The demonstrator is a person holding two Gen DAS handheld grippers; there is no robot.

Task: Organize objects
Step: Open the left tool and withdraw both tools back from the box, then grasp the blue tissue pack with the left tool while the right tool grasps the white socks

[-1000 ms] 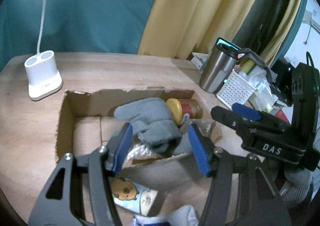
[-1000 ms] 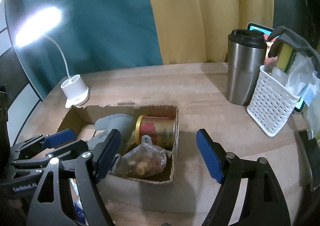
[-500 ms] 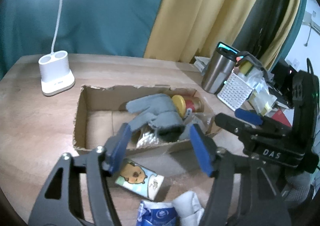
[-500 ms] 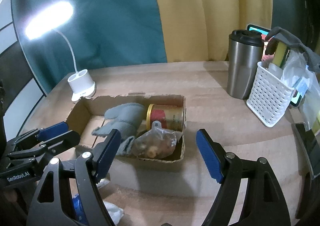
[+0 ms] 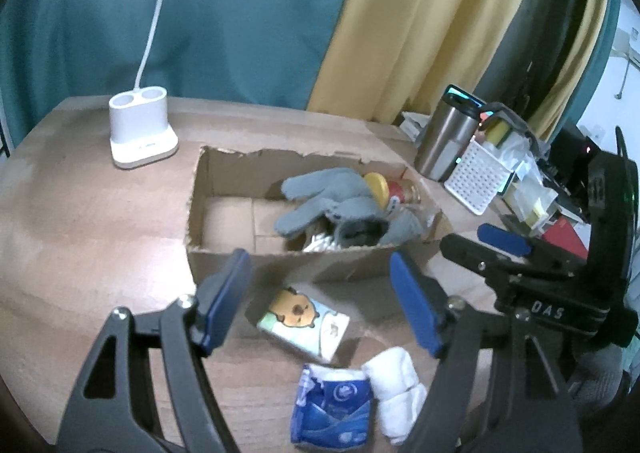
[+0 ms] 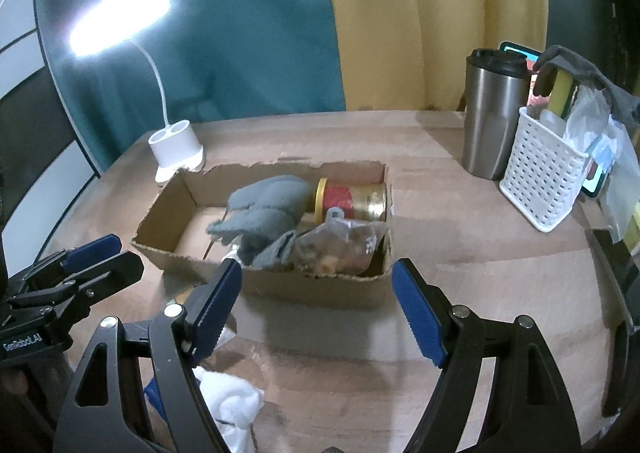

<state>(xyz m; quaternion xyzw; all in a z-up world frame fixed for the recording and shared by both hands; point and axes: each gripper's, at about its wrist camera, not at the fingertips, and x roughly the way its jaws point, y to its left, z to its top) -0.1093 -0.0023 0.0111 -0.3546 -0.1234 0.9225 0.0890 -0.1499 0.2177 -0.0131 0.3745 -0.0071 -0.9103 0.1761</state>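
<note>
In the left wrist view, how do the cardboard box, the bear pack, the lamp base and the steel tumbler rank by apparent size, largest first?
1. cardboard box
2. bear pack, though it lies nearest the camera
3-4. lamp base and steel tumbler look alike; no ranking.

A wooden table (image 5: 92,221) stands before a teal curtain (image 5: 224,17) and a yellow curtain (image 6: 420,13). A lit white desk lamp (image 6: 176,149) stands on the table's far side.

Left claw (image 5: 320,305) and right claw (image 6: 318,309), both agape, empty, angled downward.
</note>
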